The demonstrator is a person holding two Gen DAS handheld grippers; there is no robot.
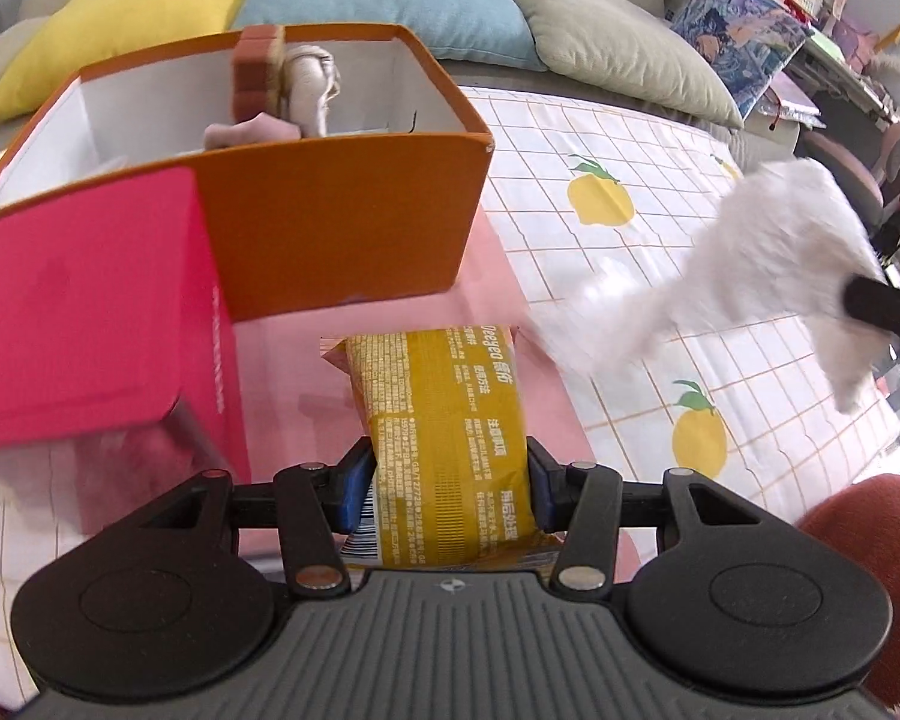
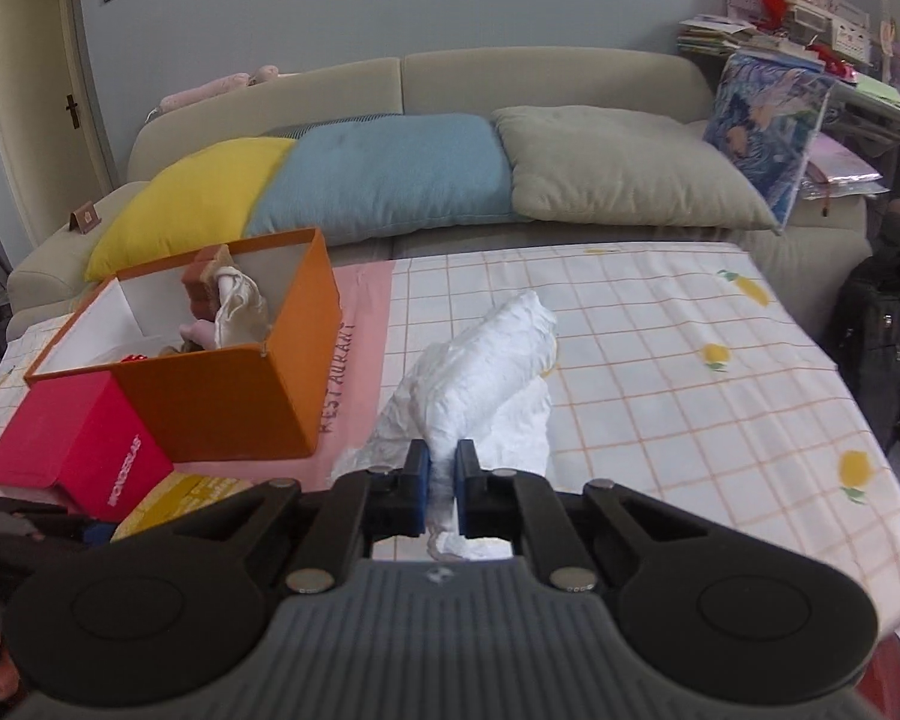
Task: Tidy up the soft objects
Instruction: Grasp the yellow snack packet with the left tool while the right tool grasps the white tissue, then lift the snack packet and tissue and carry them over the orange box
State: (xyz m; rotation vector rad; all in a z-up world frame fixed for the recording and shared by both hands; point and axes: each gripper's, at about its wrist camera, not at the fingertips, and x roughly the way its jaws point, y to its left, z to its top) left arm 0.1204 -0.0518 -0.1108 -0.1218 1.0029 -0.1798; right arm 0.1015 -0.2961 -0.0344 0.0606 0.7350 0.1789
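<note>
Orange box holds cloths (both grippers clamped).

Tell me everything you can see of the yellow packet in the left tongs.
The yellow packet is a soft, glossy plastic pouch printed with white text and a barcode near its lower end. The left tongs pinch it across its width, blue pads against both sides. It points forward over the pink cloth, toward the orange box.
</note>
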